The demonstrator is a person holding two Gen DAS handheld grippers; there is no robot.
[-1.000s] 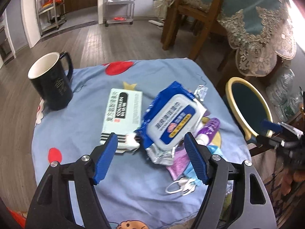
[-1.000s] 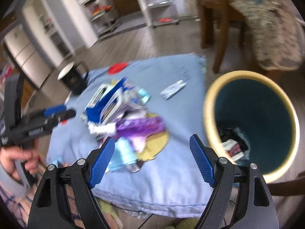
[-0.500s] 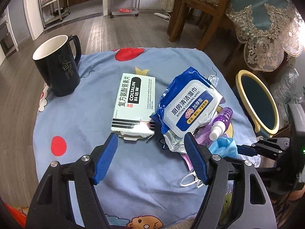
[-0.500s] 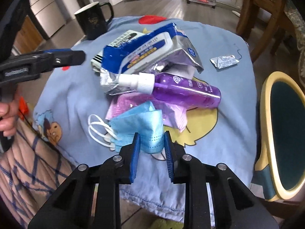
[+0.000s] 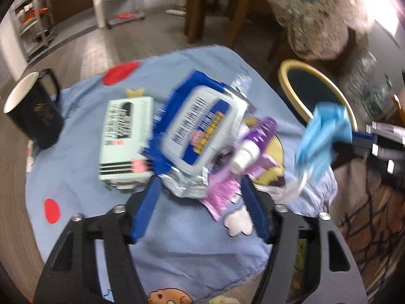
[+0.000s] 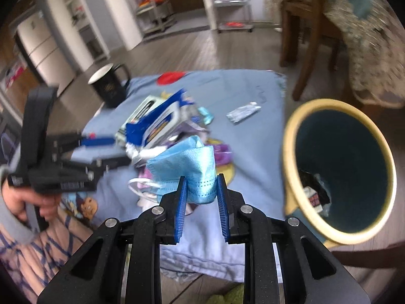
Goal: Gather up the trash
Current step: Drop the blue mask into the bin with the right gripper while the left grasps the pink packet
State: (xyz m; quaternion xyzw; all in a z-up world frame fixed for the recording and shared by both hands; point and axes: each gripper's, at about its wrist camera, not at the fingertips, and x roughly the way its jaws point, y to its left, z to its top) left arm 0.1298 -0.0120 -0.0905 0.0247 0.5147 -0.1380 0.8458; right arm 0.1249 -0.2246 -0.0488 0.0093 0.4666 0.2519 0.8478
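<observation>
The blue face mask (image 6: 192, 162) was clamped between the blue pads of the right gripper (image 6: 201, 190), its jaws pressed on the folded lower edge, and it hung clear of the cloth with its white ear loops (image 6: 141, 185) dangling to the left. In the left wrist view the same mask (image 5: 321, 136) showed at the right, held up in front of the bin's rim. The bin (image 6: 298, 136), yellow-rimmed and dark teal inside, stood just beside the table on the right, with some dark crumpled trash (image 6: 314, 192) already at its bottom.

The left gripper (image 5: 200, 200) hovered low over the pile of trash, its jaws closing but not yet pressing anything; the crinkled lower end of the blue wipes pack (image 5: 200, 129) and a pink wrapper (image 5: 222, 197) lay between its pads. Beside the pack lay a pale green box (image 5: 126, 141) on the left and a purple bottle (image 5: 255, 136) with a white cap on the right. A small silver wrapper (image 6: 243, 112) lay apart, farther back on the cloth. A black mug (image 5: 33, 111) stood near the far left edge of the light blue tablecloth (image 5: 177, 248). A hand (image 6: 27, 200) gripped the handle of the left gripper above a plaid trouser leg (image 6: 50, 248). Behind stood a wooden chair (image 6: 308, 22) and white shelves (image 6: 227, 2).
</observation>
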